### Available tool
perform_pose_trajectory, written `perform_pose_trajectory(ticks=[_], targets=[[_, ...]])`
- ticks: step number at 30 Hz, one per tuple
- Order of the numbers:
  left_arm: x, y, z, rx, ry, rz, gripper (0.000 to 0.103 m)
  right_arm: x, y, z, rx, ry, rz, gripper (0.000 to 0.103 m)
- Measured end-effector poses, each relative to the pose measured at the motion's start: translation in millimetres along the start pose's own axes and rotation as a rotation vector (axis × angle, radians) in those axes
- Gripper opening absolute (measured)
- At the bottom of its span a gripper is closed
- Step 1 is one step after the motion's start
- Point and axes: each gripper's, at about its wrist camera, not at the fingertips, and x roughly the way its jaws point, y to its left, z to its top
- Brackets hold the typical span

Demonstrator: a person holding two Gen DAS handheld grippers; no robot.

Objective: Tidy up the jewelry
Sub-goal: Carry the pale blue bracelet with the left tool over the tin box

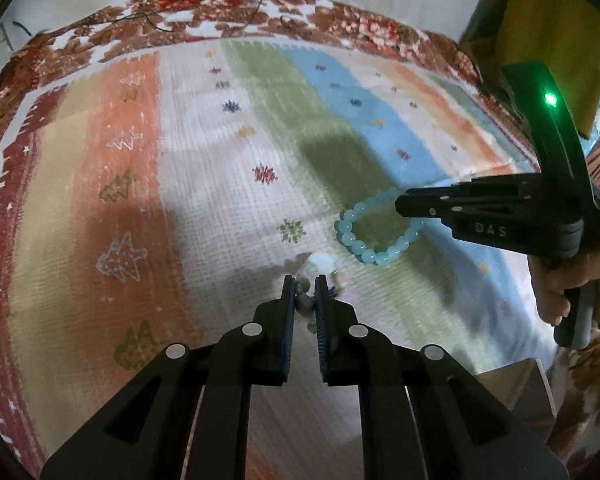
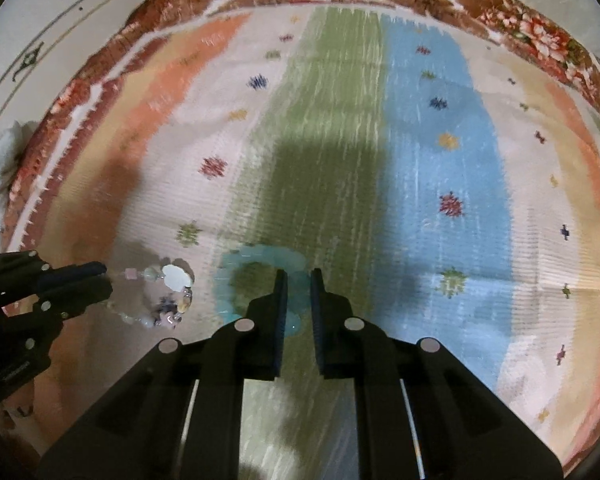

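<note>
Left gripper (image 1: 304,282), lower centre of left view: jaws narrow, clamped on part of the charm bracelet (image 1: 320,268), which lies on the white stripe of the striped cloth (image 1: 204,152). In right view that bracelet (image 2: 160,296) sits lower left, at the left gripper's tips (image 2: 100,276). Right gripper (image 2: 298,280): jaws narrow, around the near side of the blue bead bracelet (image 2: 260,258); grip itself blurred, cannot tell. Blue bracelet (image 1: 364,236) lies right of centre in left view, on the green and blue stripes.

Right tool (image 2: 299,280) over turquoise bracelet (image 2: 256,268)
</note>
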Motion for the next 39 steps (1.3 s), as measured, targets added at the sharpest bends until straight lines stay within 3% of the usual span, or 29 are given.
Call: perform_pose_trajectory(ticks=[10, 25, 39], targets=[[-25, -13, -6, 0.003, -0.037, -0.002, 0.009, -41, 20, -16, -0.030, -0.063, 0.010, 0.013], [-68, -36, -17, 0.032, -0.100, 0.102, 0.009, -82, 31, -40, -0.047, -0.137, -0.013, 0.013], [-108, -68, -36, 0.050, -0.173, 0.044, 0.009, -140, 48, -71, -0.068, -0.244, 0.050, 0.013]])
